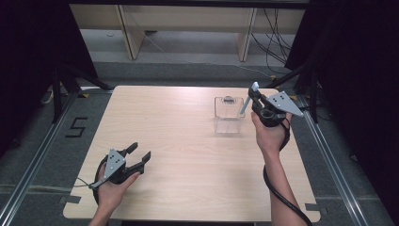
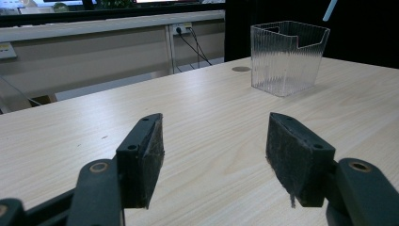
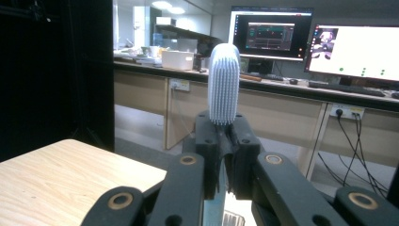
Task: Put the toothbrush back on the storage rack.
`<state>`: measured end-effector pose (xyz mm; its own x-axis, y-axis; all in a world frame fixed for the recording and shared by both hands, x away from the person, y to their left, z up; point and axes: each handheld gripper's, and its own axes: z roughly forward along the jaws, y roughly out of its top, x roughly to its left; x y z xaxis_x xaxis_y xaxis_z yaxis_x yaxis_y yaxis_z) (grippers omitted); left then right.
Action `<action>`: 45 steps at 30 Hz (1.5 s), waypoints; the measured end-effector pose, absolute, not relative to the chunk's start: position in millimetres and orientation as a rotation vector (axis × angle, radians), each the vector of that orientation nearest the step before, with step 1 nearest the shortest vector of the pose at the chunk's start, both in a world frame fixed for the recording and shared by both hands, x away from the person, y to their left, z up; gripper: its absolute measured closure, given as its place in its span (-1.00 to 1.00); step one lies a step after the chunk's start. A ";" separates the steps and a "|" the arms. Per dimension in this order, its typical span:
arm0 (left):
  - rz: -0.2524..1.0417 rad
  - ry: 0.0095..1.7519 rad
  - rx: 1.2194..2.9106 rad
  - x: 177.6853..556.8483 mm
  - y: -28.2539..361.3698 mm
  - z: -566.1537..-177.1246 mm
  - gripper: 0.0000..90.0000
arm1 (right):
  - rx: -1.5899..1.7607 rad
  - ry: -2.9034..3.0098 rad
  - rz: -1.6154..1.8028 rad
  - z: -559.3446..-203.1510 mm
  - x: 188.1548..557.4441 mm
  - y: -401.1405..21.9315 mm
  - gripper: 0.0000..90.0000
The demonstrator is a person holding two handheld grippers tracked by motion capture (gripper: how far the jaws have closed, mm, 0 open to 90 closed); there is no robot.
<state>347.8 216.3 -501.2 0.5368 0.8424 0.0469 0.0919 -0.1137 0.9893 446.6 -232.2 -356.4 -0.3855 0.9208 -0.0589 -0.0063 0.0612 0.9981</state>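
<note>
high view has the right gripper raised at the far right of the table, just beside and above the clear ribbed container, its jaws clamped on a pale toothbrush whose handle slants down toward the container's open top. right gripper view explains the hold: the bristled head stands up past the pinched jaws, so the grip sits just under the head and leaves the long handle free below, probably so it can be dropped handle-first into the container. the handle's lower end looks to be at the rim, but i can't tell if it is inside yet. the left gripper lies low at the near left, well apart from the work, jaws spread with nothing between the pads, seemingly parked out of the way, pointed at the container
</note>
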 end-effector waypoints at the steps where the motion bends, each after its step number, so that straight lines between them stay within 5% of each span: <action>1: 0.777 0.823 1.572 347.8 216.3 -501.4 -0.18 | 0.943 1.526 1.434 -356.3 447.4 -232.8 0.89; 45: 0.776 0.826 1.571 346.4 218.1 -503.5 -0.18 | 1.051 1.549 1.371 -406.8 474.5 -230.3 0.89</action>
